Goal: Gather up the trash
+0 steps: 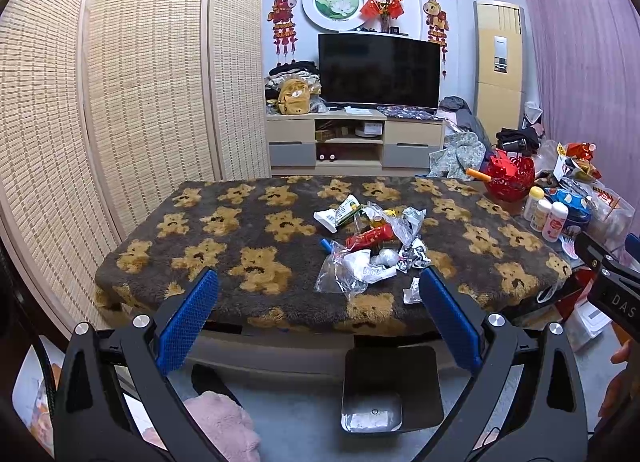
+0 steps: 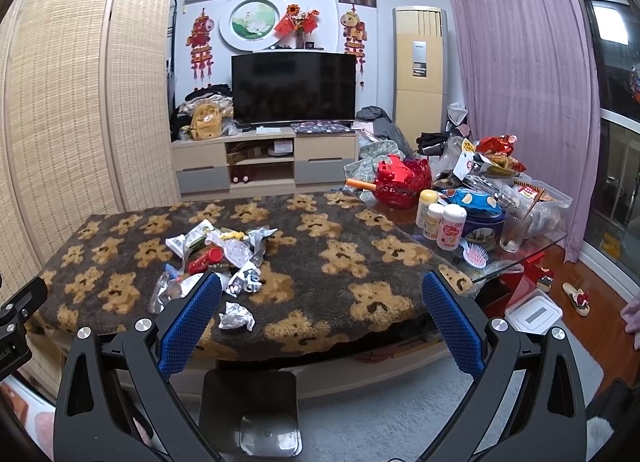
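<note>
Left gripper [image 1: 318,290] and right gripper [image 2: 322,294]: fingers spread wide, nothing held, both hovering at near edge of bear-print table cover [image 1: 240,229]. Trash pile [image 1: 370,240] lying mid-cover w/ one crumpled scrap [image 2: 237,316] apart toward front edge. Black bin [image 1: 392,390] on floor below table front; contents unclear, poss. a liner.

Brown bears on dark fur, blue pads in front

The table cover [image 1: 248,229] was dark grey-brown with a repeating tan teddy-bear pattern. The left gripper [image 1: 318,318] and right gripper [image 2: 322,320] were black, their pads [image 1: 188,322] bright blue with a fine mesh texture. In the trash pile [image 1: 368,238] a red wrapper [image 1: 370,238] stood out among silver, clear and white pieces — one green-and-white packet [image 1: 340,211] too. The bin [image 1: 390,390] was black, the curtain [image 2: 516,73] mauve, the screen [image 1: 120,73] straw-coloured weave.
</note>
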